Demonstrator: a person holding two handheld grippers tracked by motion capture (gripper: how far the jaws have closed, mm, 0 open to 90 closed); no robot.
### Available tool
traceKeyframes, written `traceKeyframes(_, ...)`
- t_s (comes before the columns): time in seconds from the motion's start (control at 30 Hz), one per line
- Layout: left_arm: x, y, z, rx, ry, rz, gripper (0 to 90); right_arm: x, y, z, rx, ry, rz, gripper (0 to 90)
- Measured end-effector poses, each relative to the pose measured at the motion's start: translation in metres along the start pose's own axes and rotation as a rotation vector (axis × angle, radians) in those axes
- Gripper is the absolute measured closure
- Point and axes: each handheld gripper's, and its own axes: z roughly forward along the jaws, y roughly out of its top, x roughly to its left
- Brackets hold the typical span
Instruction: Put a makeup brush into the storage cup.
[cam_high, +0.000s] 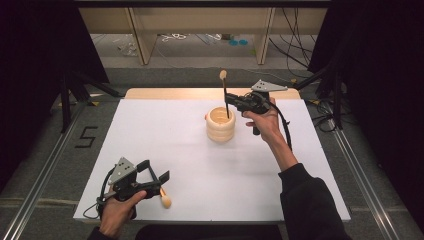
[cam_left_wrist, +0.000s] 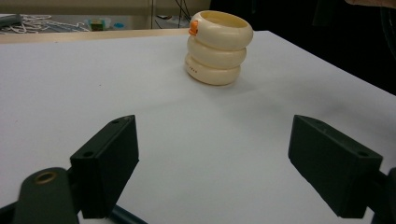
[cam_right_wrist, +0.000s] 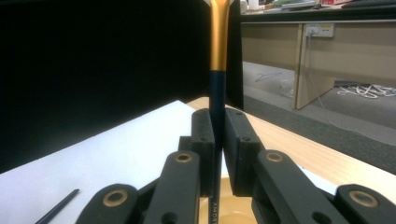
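Cream holder (cam_high: 220, 124): centre of table.
Right gripper (cam_high: 231, 101): clamped on brush (cam_high: 225, 93) — lowering in next.
Left gripper (cam_high: 156, 180): wide open, empty — near left.

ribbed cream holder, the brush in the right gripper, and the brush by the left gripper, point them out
ribbed cream holder (cam_left_wrist: 218, 51), left gripper view, middle ring of its side
dark-handled brush (cam_right_wrist: 217, 88), right gripper view, handle above the shut jaws
brush on the table (cam_high: 165, 200), high view, its pale head
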Motion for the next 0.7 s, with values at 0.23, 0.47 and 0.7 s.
traceKeyframes(0.23, 0.0, 0.0, 0.0, 0.006, 0.002, 0.002, 15.8, -0.004, -0.005, 0.008, -0.017, -0.016, 0.0, 83.1)
traceKeyframes(0.47, 0.0, 0.0, 0.0, 0.006, 0.001, 0.002, 15.8, -0.006, -0.012, 0.016, -0.009, -0.019, 0.006, 83.1)
traceKeyframes(0.7, 0.0, 0.0, 0.0, 0.005, -0.003, 0.002, 15.8, -0.006, -0.019, 0.022, 0.014, -0.017, -0.001, 83.0)
